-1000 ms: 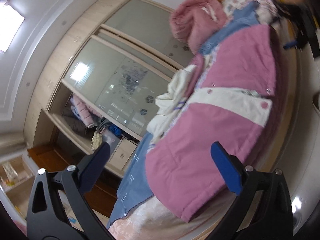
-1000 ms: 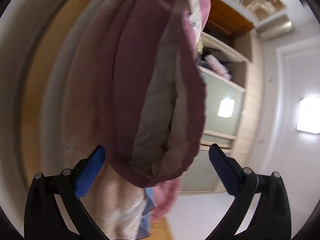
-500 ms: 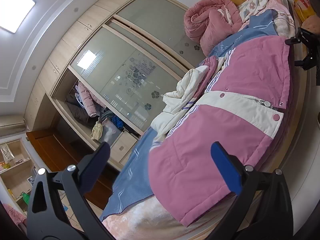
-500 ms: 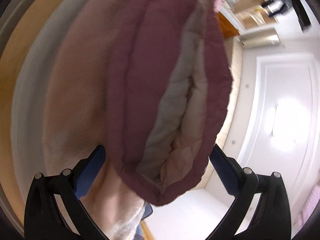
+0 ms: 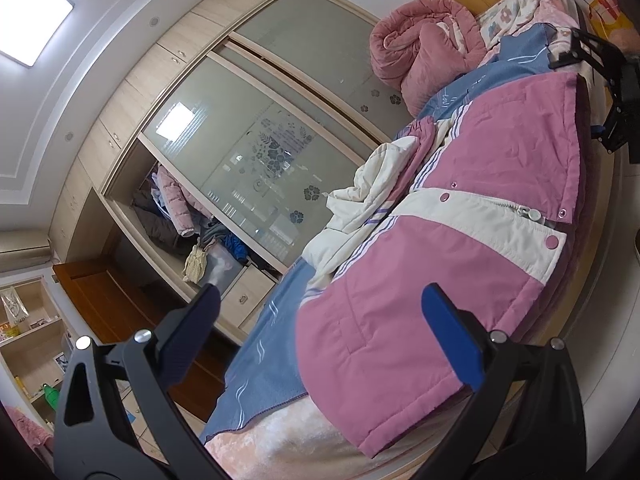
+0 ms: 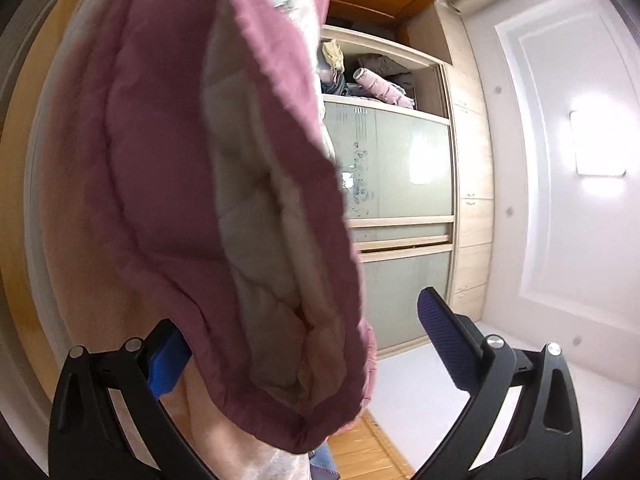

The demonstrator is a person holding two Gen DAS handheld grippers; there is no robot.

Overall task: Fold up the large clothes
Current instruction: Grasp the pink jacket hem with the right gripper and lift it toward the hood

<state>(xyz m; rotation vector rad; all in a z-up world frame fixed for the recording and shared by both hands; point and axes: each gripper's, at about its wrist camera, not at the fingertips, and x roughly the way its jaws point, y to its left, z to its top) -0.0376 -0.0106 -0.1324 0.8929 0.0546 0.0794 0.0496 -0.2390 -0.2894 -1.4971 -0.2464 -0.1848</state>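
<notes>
A big pink padded jacket (image 5: 460,248) with a white band and snap buttons lies spread along the bed. Its white sleeve (image 5: 360,208) is bunched on the far side. My left gripper (image 5: 320,312) is open just short of the jacket's near hem, touching nothing. At the jacket's far end, by its edge, is my right gripper (image 5: 612,92). In the right wrist view, a pink corner of the jacket (image 6: 168,184) with pale lining hangs close between the spread fingers of my right gripper (image 6: 300,344), which is open. The cloth covers part of the left finger (image 6: 164,368).
The jacket rests on a blue sheet (image 5: 272,360) over a pale pink blanket (image 5: 304,440). A rolled pink quilt (image 5: 412,52) sits at the head of the bed. A wardrobe (image 5: 260,152) with glass sliding doors and an open clothes shelf stands alongside.
The left view has drawn back and turned, so more of the bed and wardrobe show. The right view has rotated, and the jacket corner now lies deeper between its fingers. Both grippers stayed open.
</notes>
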